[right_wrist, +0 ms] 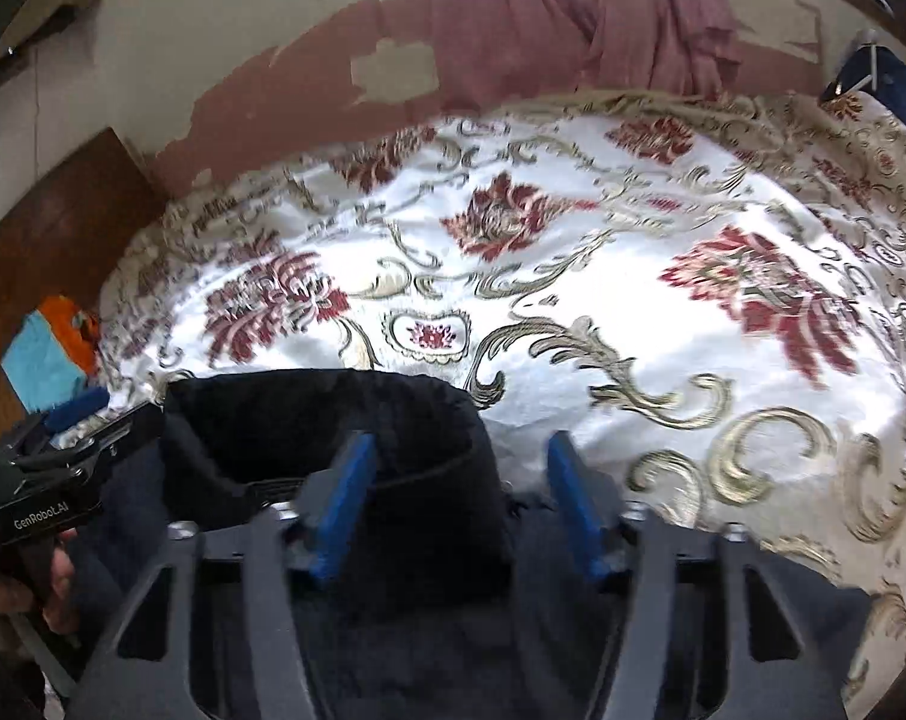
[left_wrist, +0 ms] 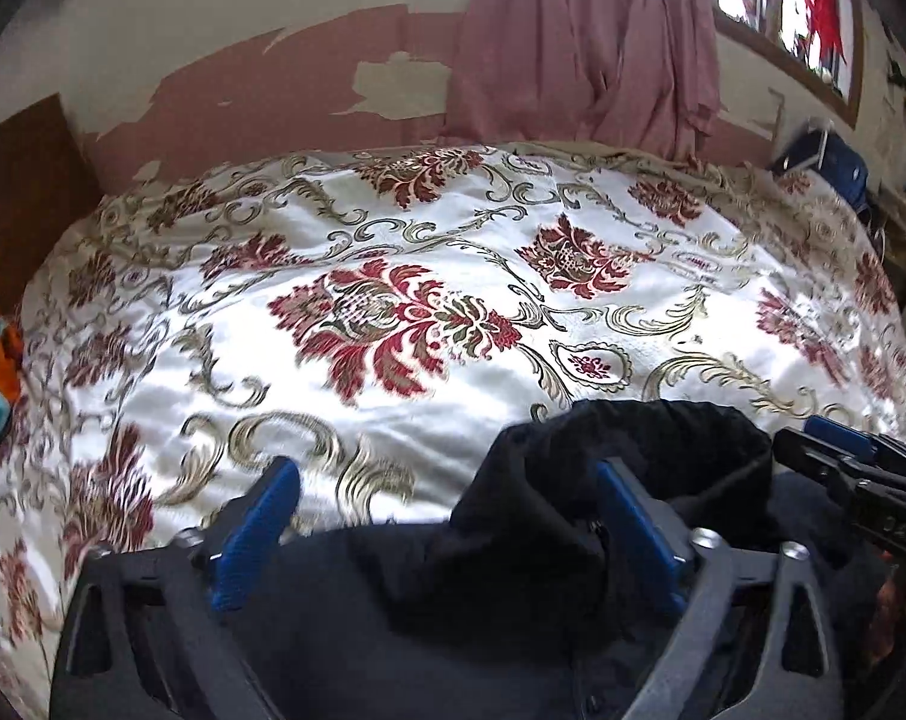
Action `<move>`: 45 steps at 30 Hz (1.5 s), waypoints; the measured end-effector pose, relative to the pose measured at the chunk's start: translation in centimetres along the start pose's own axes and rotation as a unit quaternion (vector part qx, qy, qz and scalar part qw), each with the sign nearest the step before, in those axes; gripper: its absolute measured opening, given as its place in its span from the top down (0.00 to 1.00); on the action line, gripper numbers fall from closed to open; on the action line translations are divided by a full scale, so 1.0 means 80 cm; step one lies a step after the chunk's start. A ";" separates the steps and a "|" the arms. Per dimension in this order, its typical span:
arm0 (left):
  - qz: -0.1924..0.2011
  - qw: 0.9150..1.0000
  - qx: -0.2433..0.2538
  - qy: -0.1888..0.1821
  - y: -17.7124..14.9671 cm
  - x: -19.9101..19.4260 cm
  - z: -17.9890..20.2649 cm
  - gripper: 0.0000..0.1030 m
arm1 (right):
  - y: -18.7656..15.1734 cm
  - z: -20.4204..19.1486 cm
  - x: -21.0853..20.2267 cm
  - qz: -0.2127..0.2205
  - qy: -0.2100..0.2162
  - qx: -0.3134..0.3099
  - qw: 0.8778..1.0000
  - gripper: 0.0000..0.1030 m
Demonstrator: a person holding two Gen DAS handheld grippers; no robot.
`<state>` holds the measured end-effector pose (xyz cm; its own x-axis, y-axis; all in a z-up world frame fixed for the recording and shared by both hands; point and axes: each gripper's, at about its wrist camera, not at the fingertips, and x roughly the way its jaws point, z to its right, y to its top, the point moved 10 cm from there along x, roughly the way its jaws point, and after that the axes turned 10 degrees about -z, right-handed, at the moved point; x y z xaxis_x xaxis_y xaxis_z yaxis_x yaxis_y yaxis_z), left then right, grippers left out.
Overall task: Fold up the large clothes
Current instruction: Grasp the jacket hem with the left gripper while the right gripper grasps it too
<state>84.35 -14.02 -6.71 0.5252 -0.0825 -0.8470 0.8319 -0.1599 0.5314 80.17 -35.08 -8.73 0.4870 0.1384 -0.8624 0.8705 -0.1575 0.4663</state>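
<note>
light: bright daylight | glare: sheen on bedspread [left_wrist: 393, 408] | blur: slight motion | edges: fisheye bending, dark corners

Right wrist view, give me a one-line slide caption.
Right gripper, jaws open, over a dark garment on a floral bedspread, left gripper alongside.

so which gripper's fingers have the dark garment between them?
The right gripper: the garment bunches between its fingers. The left gripper mostly frames bare bedspread.
</note>
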 end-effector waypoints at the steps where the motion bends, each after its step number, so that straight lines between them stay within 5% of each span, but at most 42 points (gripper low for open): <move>1: 0.000 1.000 0.005 0.003 0.004 0.006 0.003 0.21 | 0.001 -0.003 0.013 -0.010 -0.007 0.000 1.000 0.64; 2: -0.002 1.000 0.007 0.004 0.006 0.009 0.004 0.26 | 0.001 -0.003 0.017 -0.016 -0.008 0.000 1.000 0.65; 4: -0.012 1.000 0.009 0.000 0.007 0.017 0.007 0.71 | 0.000 -0.005 0.029 -0.024 -0.012 -0.003 1.000 0.80; 6: -0.024 0.999 0.002 -0.030 0.001 0.018 0.010 0.93 | -0.003 -0.002 0.025 -0.021 -0.009 -0.002 1.000 0.84; 10: -0.018 0.998 -0.009 -0.053 -0.015 -0.005 -0.003 0.95 | -0.013 0.003 -0.011 0.010 -0.005 -0.018 1.000 0.99; 15: -0.027 0.996 -0.016 -0.084 -0.055 -0.031 -0.032 0.95 | -0.036 0.019 -0.081 0.054 -0.021 -0.060 0.996 0.99; 21: -0.025 0.997 0.003 -0.077 -0.089 -0.043 -0.037 0.95 | -0.041 0.018 -0.094 0.037 0.013 -0.053 0.998 0.99; 23: -0.024 0.997 0.012 -0.073 -0.097 -0.048 -0.037 0.95 | -0.031 0.011 -0.089 0.033 0.017 -0.054 0.998 0.97; 27: -0.024 0.997 0.019 -0.075 -0.109 -0.055 -0.041 0.95 | -0.030 -0.010 -0.058 -0.002 -0.001 -0.084 0.996 0.74; 29: -0.026 0.996 0.025 -0.079 -0.116 -0.058 -0.041 0.96 | -0.035 -0.015 -0.051 -0.003 -0.020 -0.096 0.995 0.74; 30: -0.026 0.996 0.028 -0.079 -0.120 -0.059 -0.040 0.96 | -0.037 -0.017 -0.053 0.009 -0.030 -0.104 0.994 0.77; 32: -0.031 0.996 0.035 -0.074 -0.129 -0.060 -0.041 0.96 | -0.043 -0.021 -0.063 0.028 -0.038 -0.123 0.991 0.99; 36: -0.058 0.995 0.031 -0.073 -0.149 -0.051 -0.050 0.96 | -0.074 -0.024 -0.071 0.030 -0.084 -0.198 0.976 0.99; 45: -0.059 0.996 0.045 -0.058 -0.174 -0.034 -0.054 0.96 | -0.053 -0.027 -0.130 0.067 0.064 -0.096 0.991 0.99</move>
<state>72.12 -7.31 -11.70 0.3966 -0.1711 -0.9019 0.8639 -0.2627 0.4297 71.56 -33.73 -1.28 0.5934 0.2535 -0.7639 0.7891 0.0036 0.6142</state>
